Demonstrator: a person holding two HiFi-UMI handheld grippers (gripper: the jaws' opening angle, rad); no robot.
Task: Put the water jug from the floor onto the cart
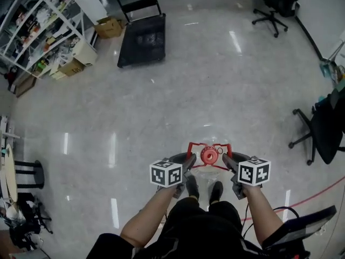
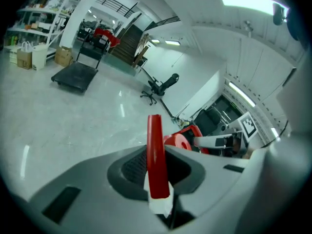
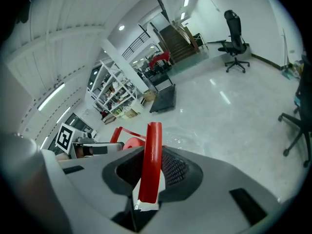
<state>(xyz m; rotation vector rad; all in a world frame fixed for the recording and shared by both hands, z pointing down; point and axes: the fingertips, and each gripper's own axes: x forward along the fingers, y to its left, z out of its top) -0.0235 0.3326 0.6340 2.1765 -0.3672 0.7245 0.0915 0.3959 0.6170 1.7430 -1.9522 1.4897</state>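
The water jug is clear, with a red cap and a red frame handle. It hangs above the floor just in front of the person's shoes. My left gripper is shut on the handle's left side and my right gripper on its right side. In the left gripper view a red handle bar is pinched between the pads, with the cap beyond. The right gripper view shows the other bar clamped the same way. The black flat cart stands far ahead, to the left.
Metal shelving and cardboard boxes line the far left. Office chairs stand at far right and right. A black stool is at left. A red line crosses the floor at the lower right.
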